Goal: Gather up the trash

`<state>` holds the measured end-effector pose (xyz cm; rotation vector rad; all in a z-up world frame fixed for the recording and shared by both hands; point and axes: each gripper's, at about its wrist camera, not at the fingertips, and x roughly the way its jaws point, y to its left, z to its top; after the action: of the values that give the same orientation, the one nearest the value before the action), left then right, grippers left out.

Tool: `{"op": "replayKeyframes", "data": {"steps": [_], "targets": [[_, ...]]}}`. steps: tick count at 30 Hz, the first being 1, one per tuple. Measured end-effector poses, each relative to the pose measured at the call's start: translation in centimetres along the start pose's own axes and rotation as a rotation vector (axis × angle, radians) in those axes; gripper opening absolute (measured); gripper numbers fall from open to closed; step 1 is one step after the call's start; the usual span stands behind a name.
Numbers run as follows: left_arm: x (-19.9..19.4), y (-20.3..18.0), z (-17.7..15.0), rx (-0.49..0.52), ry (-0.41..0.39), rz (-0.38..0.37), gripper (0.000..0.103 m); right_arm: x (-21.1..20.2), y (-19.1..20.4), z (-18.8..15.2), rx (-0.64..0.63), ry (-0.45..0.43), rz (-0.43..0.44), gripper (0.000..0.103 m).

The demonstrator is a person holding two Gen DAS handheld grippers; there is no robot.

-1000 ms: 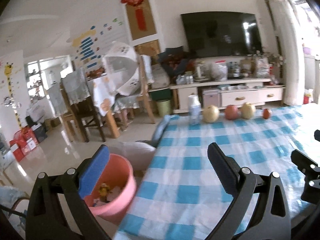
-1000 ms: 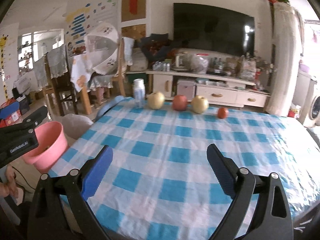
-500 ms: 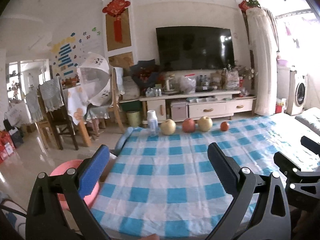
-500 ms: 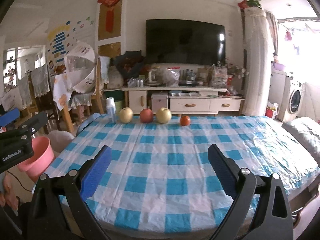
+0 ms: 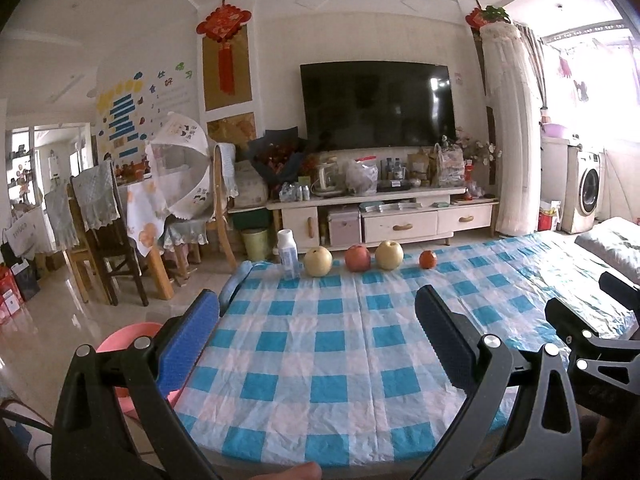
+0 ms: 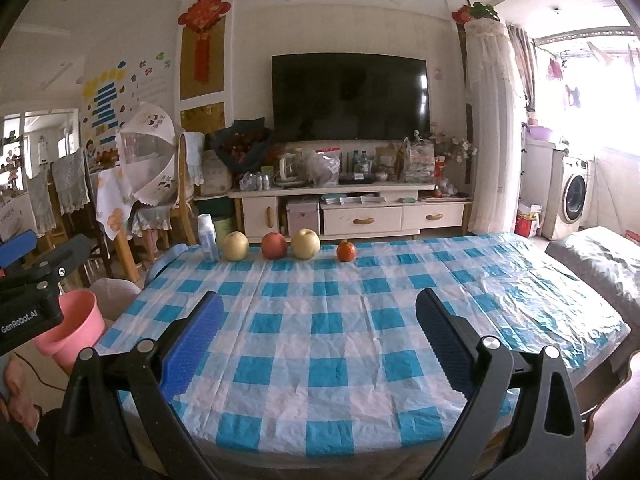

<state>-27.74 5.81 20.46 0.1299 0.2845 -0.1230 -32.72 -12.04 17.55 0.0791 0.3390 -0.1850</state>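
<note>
A pink bin [image 5: 120,338] stands on the floor at the table's left side; it also shows in the right wrist view [image 6: 74,330]. The table has a blue-and-white checked cloth [image 5: 340,344] [image 6: 340,320]. My left gripper [image 5: 318,340] is open and empty over the table's near edge. My right gripper [image 6: 320,336] is open and empty over the near edge too. At the far edge stand a white bottle [image 5: 289,254] [image 6: 208,237], two pears, an apple [image 5: 357,258] and a small orange fruit [image 5: 427,259].
Dining chairs [image 5: 104,240] and a covered table stand at the left. A TV cabinet [image 5: 384,220] is behind the table. A washing machine [image 5: 586,196] is at the right. A grey cushion [image 6: 600,260] lies at the table's right.
Both grippers pulled back and rose from the table. The left view swung right, away from the pink bin, which held scraps. Both stayed open.
</note>
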Motion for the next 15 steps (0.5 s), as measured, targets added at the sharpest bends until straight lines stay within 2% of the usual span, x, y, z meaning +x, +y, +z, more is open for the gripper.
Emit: {"op": "replayKeyframes", "data": {"steps": [15], "targets": [[-1.02,-0.66,0.27,0.02,-0.007,0.019,0.099,-0.48,-0.31,0.08,-0.019,-0.007,-0.022,0.096]]}}
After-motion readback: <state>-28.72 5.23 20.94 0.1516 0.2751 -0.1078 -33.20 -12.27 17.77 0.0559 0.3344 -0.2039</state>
